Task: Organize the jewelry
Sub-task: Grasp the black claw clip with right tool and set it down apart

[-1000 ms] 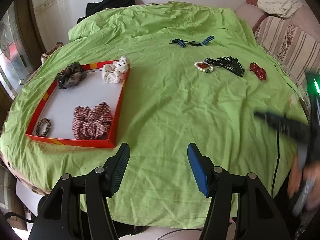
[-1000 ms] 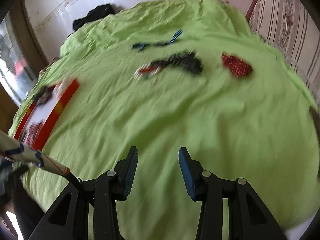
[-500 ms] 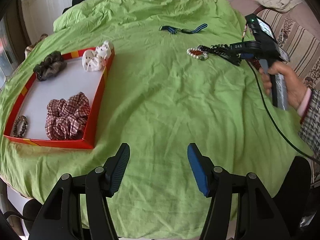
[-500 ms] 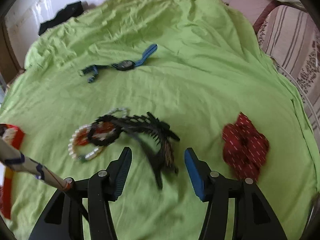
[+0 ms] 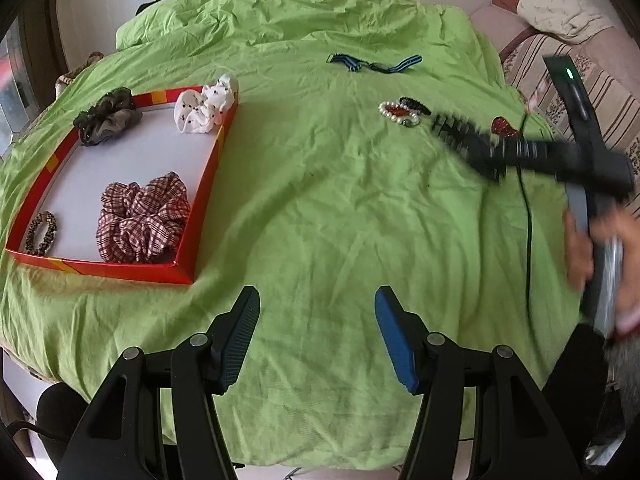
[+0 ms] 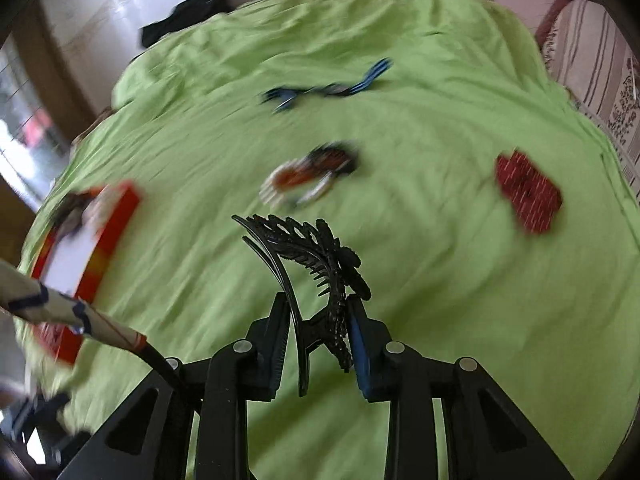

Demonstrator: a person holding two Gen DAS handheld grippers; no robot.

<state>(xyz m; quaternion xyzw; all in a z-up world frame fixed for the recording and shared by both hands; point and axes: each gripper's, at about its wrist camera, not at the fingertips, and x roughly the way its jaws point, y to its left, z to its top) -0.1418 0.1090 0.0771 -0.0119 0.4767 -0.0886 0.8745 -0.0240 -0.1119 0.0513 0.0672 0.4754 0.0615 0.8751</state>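
Black hair comb [image 6: 316,264] sits pinched between the right gripper [image 6: 318,328] jaws; the left gripper [image 5: 316,340] jaws gape wide, red tray [image 5: 200,184] ahead-left.

Motion blurs the pearl bracelet [image 6: 298,184] and blue strap [image 6: 332,88]; the red tray [image 6: 96,232] is smeared beyond reading.
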